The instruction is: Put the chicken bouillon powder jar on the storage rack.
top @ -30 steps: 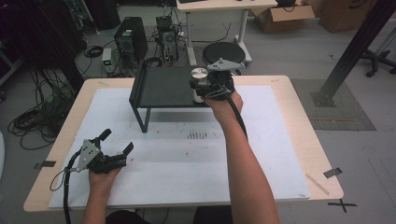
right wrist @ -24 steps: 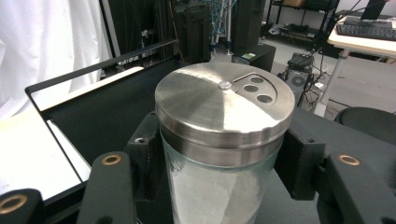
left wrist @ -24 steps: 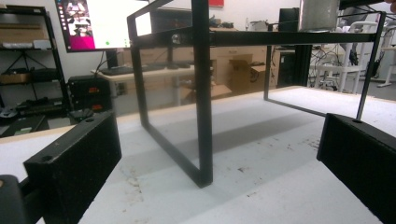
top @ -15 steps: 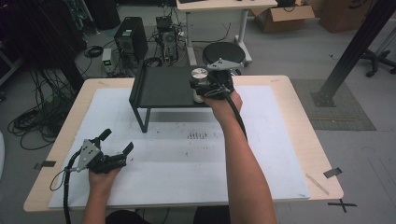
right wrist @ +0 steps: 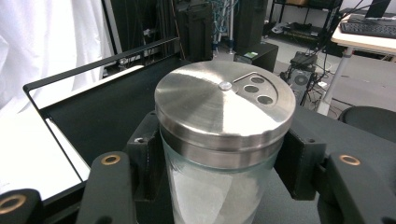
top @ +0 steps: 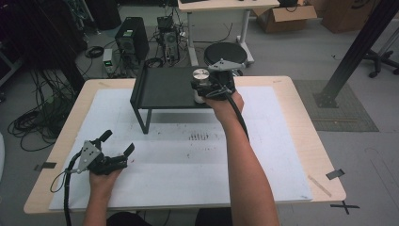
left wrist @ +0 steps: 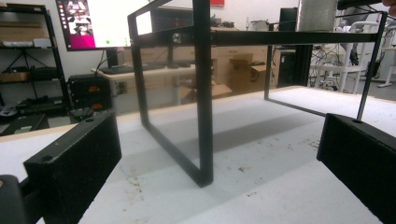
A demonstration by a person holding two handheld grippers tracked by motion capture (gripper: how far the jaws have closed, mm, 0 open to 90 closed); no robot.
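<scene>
Right hand-held gripper [top: 203,89] clamped on shaker [right wrist: 224,140] above shelf [top: 164,89]'s right end; keep upright, lower flat before releasing.

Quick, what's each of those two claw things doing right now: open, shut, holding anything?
Left gripper: open, holding nothing, low over the white table cover.
Right gripper: shut on the glass shaker jar, at the black shelf.

We are in a lab or workshop: on the grey floor beyond the far edge of the table [top: 301,141] lie tangled cables [top: 33,122] and computer towers [top: 131,40], with cardboard boxes [top: 287,16] far right and a lit monitor [left wrist: 100,23] on a desk behind.
</scene>
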